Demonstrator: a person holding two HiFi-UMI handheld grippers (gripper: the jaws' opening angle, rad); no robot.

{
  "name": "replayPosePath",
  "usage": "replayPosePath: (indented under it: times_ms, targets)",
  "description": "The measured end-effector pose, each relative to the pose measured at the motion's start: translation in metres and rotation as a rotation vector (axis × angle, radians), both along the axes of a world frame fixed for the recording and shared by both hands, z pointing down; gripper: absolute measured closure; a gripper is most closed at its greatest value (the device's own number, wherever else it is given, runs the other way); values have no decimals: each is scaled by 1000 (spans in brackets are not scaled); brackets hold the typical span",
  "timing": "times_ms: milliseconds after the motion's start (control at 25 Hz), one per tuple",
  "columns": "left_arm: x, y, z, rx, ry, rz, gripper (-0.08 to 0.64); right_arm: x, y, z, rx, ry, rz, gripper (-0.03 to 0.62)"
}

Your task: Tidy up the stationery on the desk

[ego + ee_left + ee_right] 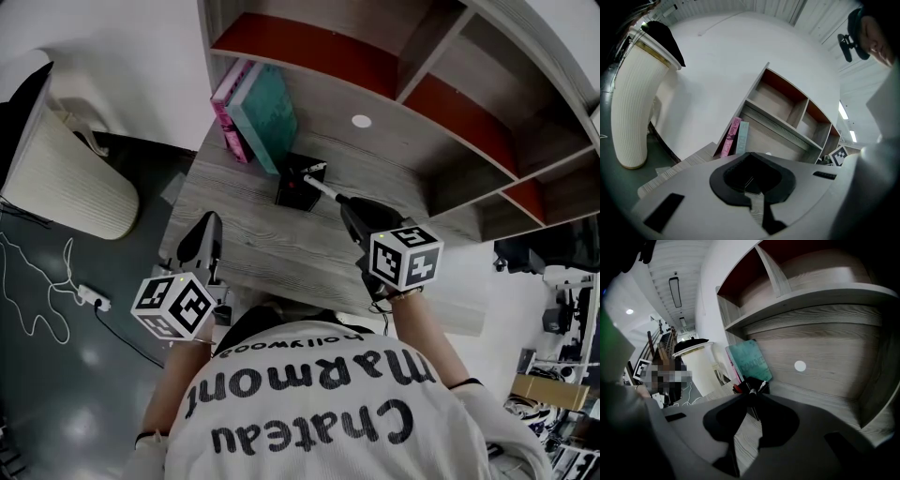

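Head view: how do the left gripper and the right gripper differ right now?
The right gripper has its fingers shut on a pen; the left gripper grips nothing, fingers together. The right gripper reaches further in, the pen's tip at the black pen holder; the left gripper sits back near the front edge of the desk. Both point toward the shelves.

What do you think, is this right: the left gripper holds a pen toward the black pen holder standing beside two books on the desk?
Wrong gripper: the right gripper holds the pen toward the black pen holder standing beside two books on the desk. The head view shows this, and the right gripper view shows the jaws shut on it.
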State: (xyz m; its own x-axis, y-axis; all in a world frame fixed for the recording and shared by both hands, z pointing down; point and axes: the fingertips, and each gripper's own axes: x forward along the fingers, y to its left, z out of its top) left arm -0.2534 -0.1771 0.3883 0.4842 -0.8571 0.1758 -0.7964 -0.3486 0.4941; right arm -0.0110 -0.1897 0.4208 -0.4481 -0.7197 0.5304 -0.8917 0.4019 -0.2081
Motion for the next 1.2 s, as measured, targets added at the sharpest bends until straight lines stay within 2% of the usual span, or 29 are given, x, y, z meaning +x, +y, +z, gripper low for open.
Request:
replayPosePath:
  times_ms: [1200]
  targets:
    - [-26,3,6,-20,6,-67,545,-31,-18,13,-14,71,-81,511]
